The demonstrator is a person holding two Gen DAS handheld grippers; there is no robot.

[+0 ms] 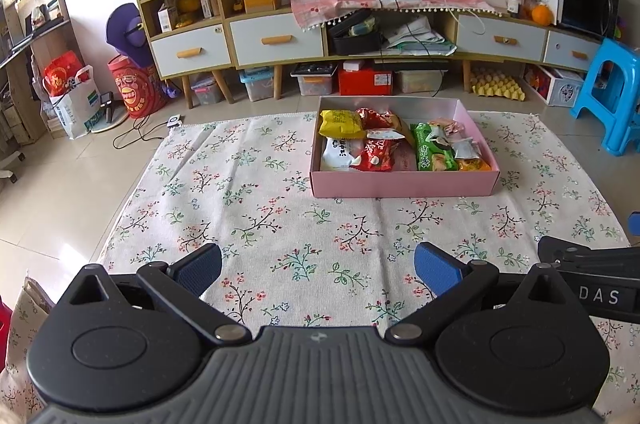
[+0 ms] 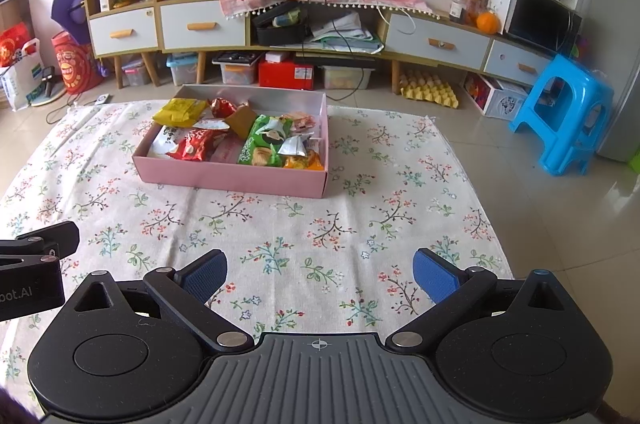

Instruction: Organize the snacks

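Observation:
A pink box (image 1: 404, 185) stands on the floral cloth (image 1: 256, 207) and holds several snack packs: a yellow pack (image 1: 341, 123), red packs (image 1: 376, 155), a green pack (image 1: 433, 148) and small silver packets. The box also shows in the right wrist view (image 2: 230, 177), left of centre. My left gripper (image 1: 318, 272) is open and empty, low over the cloth, well short of the box. My right gripper (image 2: 320, 274) is open and empty, also near the cloth's front. Each gripper's body shows at the other view's edge.
A long wooden cabinet (image 1: 276, 41) with drawers runs along the back wall, with storage bins and an egg tray (image 1: 498, 85) beneath. A blue plastic stool (image 2: 560, 115) stands on the tiles at the right. Bags (image 1: 72, 95) sit at the far left.

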